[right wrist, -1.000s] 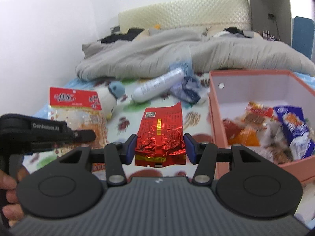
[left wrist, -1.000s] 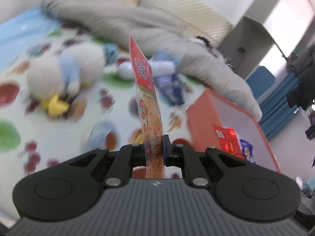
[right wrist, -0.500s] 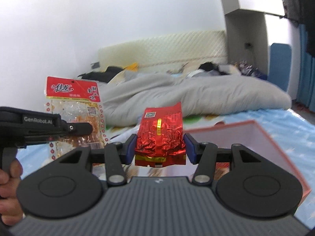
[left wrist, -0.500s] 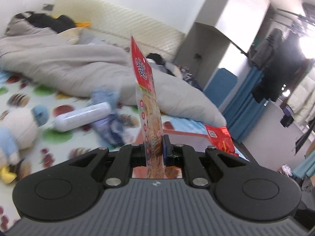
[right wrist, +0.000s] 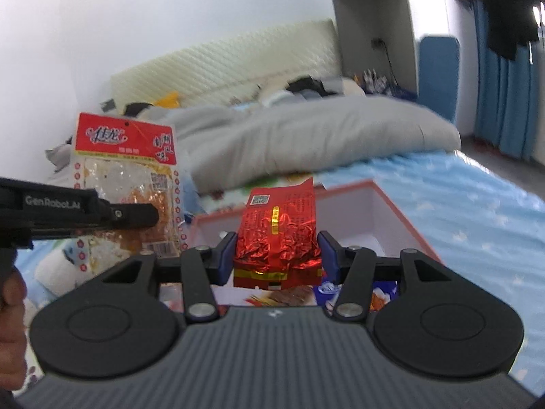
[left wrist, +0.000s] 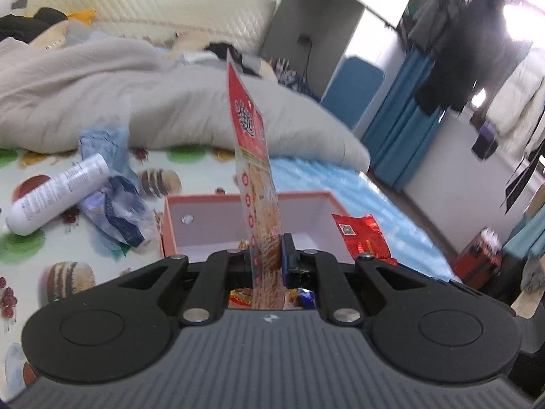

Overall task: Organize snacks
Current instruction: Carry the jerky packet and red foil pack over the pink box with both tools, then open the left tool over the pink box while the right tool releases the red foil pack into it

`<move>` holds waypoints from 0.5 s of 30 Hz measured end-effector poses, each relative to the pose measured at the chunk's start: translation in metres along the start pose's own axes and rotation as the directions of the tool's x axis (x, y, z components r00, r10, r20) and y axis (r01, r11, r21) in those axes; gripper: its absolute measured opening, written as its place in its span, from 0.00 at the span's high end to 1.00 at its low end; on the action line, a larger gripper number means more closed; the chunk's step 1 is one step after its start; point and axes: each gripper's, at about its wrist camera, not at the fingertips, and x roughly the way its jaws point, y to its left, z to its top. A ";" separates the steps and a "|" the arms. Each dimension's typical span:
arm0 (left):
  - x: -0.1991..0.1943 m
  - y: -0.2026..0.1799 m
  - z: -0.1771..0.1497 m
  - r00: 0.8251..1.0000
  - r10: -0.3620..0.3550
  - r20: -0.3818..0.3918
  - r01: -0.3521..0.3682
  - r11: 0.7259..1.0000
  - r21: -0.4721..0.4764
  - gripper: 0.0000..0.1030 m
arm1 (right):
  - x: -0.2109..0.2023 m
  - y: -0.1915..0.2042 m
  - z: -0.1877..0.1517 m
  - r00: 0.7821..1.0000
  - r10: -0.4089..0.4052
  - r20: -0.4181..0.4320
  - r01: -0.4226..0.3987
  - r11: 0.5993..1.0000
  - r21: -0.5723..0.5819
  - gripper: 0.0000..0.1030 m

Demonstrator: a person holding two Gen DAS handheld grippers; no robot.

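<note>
My left gripper (left wrist: 267, 255) is shut on a flat clear snack packet with a red header (left wrist: 253, 156), held upright over the near edge of the pink box (left wrist: 211, 216). The packet also shows in the right wrist view (right wrist: 126, 173). My right gripper (right wrist: 277, 254) is shut on a red foil pouch (right wrist: 277, 231), held above the same pink box (right wrist: 391, 211). The pouch also shows in the left wrist view (left wrist: 362, 237). Several snack packets (right wrist: 286, 296) lie in the box below the grippers.
A white bottle (left wrist: 58, 192) and a crumpled blue wrapper (left wrist: 112, 204) lie on the patterned sheet left of the box. A grey duvet (left wrist: 102, 102) is bunched behind. The bed edge and blue curtains (left wrist: 402, 136) are to the right.
Both grippers have moved to the right and come over the pink box, each still holding its packet. The plush toy has left the left wrist view.
</note>
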 end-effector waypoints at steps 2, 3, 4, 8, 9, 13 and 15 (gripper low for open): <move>0.020 0.001 -0.004 0.999 -0.004 -0.042 0.005 1.000 0.014 0.87 | 0.015 -0.006 -0.007 0.999 -0.014 -0.033 0.014 1.000 0.006 0.48; 0.029 0.002 -0.006 0.998 -0.012 -0.059 0.013 1.000 0.018 0.87 | 0.022 -0.009 -0.011 0.999 -0.020 -0.047 0.020 1.000 0.012 0.48; 0.039 0.003 -0.009 0.997 -0.025 -0.079 0.026 1.000 0.017 0.87 | 0.028 -0.013 -0.015 0.998 -0.021 -0.064 0.022 1.000 0.019 0.48; 0.064 0.005 -0.020 0.992 -0.014 -0.128 0.017 1.000 0.022 0.87 | 0.044 -0.023 -0.030 0.993 -0.022 -0.118 0.027 0.999 0.042 0.48; 0.067 0.006 -0.022 0.991 -0.011 -0.130 0.015 1.000 0.026 0.87 | 0.044 -0.025 -0.033 0.992 -0.022 -0.127 0.027 0.999 0.043 0.48; 0.075 0.010 -0.026 0.990 0.002 -0.140 0.000 1.000 0.018 0.84 | 0.044 -0.029 -0.039 0.989 -0.014 -0.149 0.022 0.998 0.052 0.47; 0.075 0.013 -0.026 0.989 0.019 -0.144 -0.018 1.000 0.005 0.54 | 0.043 -0.031 -0.040 0.987 -0.015 -0.160 0.026 0.997 0.067 0.46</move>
